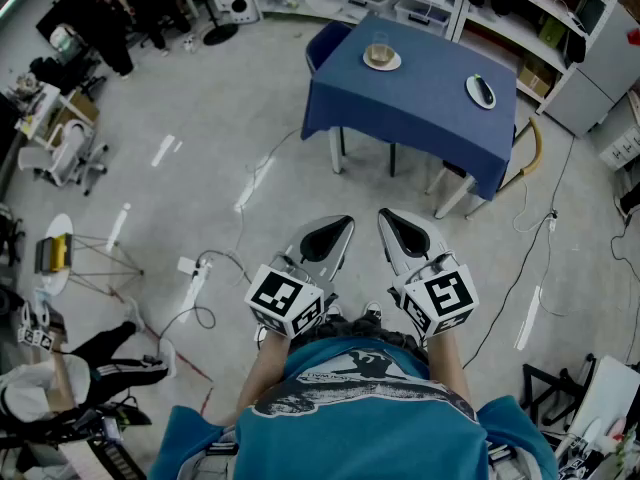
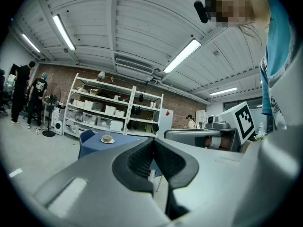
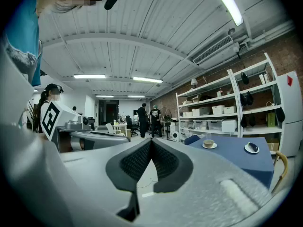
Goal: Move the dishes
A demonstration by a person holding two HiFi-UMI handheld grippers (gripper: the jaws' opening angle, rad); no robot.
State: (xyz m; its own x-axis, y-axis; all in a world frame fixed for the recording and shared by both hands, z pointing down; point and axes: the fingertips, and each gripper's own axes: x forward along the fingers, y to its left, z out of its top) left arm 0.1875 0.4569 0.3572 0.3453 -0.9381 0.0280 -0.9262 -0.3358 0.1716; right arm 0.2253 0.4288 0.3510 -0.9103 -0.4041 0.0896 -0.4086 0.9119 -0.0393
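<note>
A table with a blue cloth (image 1: 420, 98) stands some way ahead of me. On its far left sits a white saucer with a cup (image 1: 381, 56) (image 2: 107, 139) (image 3: 209, 144). Near its right edge lies a white plate with a dark object on it (image 1: 481, 91) (image 3: 252, 148). My left gripper (image 1: 336, 230) and right gripper (image 1: 394, 223) are held side by side close to my body, well short of the table. Both are shut with nothing between the jaws.
A blue chair (image 1: 325, 43) stands behind the table and a wooden chair (image 1: 528, 153) at its right. Cables (image 1: 250, 183) trail over the grey floor. White shelving (image 2: 113, 110) lines the back wall. People (image 1: 110, 18) work at the far left.
</note>
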